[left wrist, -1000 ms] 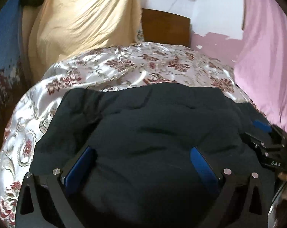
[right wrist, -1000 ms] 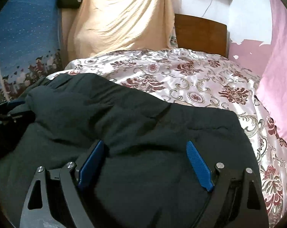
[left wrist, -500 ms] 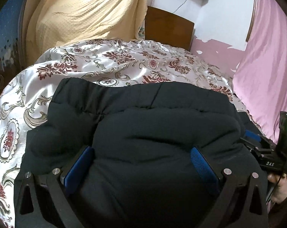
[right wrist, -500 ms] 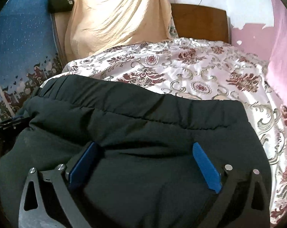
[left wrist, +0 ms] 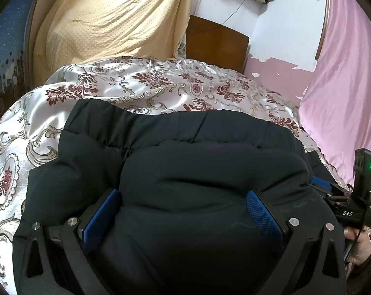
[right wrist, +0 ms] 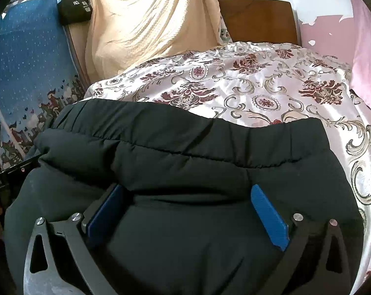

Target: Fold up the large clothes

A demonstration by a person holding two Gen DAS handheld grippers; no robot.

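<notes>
floral satin bedspread (left wrist: 161,86) under black garment (left wrist: 185,172); pink wall (left wrist: 278,73).

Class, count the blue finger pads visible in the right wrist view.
2: one pad at lower left, one pad at lower right, both against the black garment. None appears hidden.

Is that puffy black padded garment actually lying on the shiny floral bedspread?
Touching. In the right wrist view the black padded garment lies on the floral satin bedspread, its elastic edge resting on it with no gap.
</notes>
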